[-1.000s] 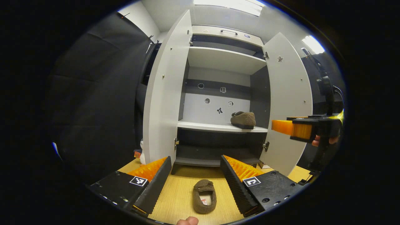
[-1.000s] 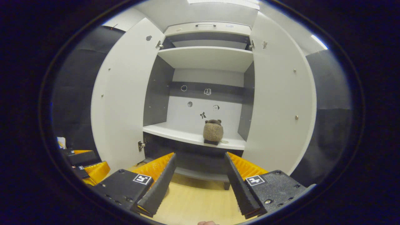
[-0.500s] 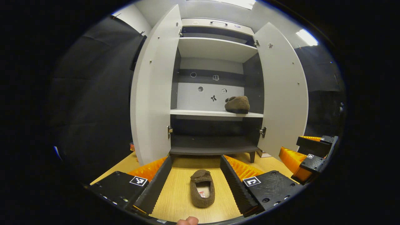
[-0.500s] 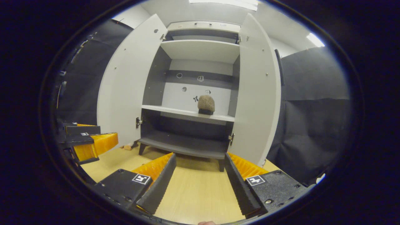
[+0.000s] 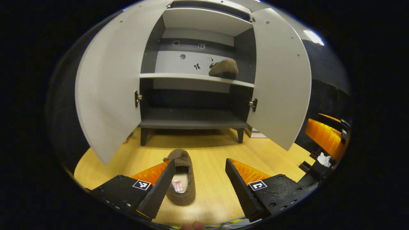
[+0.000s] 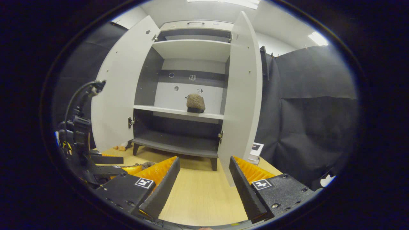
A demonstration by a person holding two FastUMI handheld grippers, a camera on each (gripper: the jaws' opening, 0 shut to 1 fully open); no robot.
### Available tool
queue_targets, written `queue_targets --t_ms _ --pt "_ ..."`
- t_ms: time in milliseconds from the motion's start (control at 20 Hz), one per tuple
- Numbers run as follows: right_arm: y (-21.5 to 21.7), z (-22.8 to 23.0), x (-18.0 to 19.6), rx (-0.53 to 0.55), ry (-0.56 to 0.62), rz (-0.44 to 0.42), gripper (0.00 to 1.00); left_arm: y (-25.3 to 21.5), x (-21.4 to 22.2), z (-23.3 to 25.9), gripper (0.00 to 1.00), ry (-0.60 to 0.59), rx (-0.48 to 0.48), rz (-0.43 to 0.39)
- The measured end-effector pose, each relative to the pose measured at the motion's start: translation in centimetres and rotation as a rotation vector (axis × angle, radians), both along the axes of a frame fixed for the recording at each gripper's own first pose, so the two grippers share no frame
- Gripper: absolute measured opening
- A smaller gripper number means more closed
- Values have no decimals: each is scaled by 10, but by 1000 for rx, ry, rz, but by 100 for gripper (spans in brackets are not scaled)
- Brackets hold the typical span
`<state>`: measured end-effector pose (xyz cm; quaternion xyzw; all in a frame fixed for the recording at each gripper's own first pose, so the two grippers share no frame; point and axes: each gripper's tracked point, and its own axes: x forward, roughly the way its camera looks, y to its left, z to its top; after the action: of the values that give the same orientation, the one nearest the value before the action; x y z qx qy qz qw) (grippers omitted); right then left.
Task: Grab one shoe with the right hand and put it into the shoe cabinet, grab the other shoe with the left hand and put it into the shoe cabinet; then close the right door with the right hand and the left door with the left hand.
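A brown fuzzy shoe (image 5: 181, 179) lies on the wooden floor, toe toward the cabinet, partly between my left gripper's fingers. My left gripper (image 5: 199, 185) is open, low over the floor, its left finger (image 5: 158, 188) beside the shoe. The other brown shoe (image 5: 223, 68) (image 6: 195, 102) rests on the middle shelf of the white shoe cabinet (image 5: 191, 78) (image 6: 179, 111), toward the right. Both doors, left (image 5: 107, 92) and right (image 5: 281, 76), stand wide open. My right gripper (image 6: 204, 188) is open and empty over the floor, in front of the right door (image 6: 243, 95).
Black cloth walls flank the cabinet on both sides. A small white card (image 6: 255, 150) leans on the floor by the right door's foot. The other gripper (image 5: 326, 137) shows at the right of the left gripper view, and a hand-held gripper with cable (image 6: 83, 143) at the left of the right gripper view.
My left gripper has dropped low and moved forward, so the floor shoe now sits between its fingers. My right gripper has drawn back and to the right, away from the shelf.
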<state>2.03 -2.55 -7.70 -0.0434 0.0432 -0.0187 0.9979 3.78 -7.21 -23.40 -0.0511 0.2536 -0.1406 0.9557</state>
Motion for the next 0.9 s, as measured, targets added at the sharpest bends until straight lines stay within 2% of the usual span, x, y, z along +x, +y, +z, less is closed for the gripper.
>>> queue_targets --t_ms 150,200,250,400,450,500,650,900 --pt "-9 -3 -2 -17 11 -17 96 -4 10 -29 95 85 -25 0" --pt "-11 -4 -3 -18 17 -23 100 -3 13 -38 95 113 -30 2" --pt "-13 -5 -3 -18 21 -30 97 -2 15 -46 95 134 -32 8" --pt "-18 -10 -3 -18 34 -51 97 -2 20 -66 96 173 -22 16" --pt "-19 -12 -3 -19 38 -57 100 -3 21 -71 96 185 -22 12" --pt "-20 -12 -2 -18 41 -60 97 -5 24 -77 96 193 -27 6" --pt "-21 -12 4 -7 45 -67 97 -12 33 -85 92 208 -56 -21" --pt "-19 -11 14 -8 47 -59 97 -11 48 -96 83 240 -79 -5"
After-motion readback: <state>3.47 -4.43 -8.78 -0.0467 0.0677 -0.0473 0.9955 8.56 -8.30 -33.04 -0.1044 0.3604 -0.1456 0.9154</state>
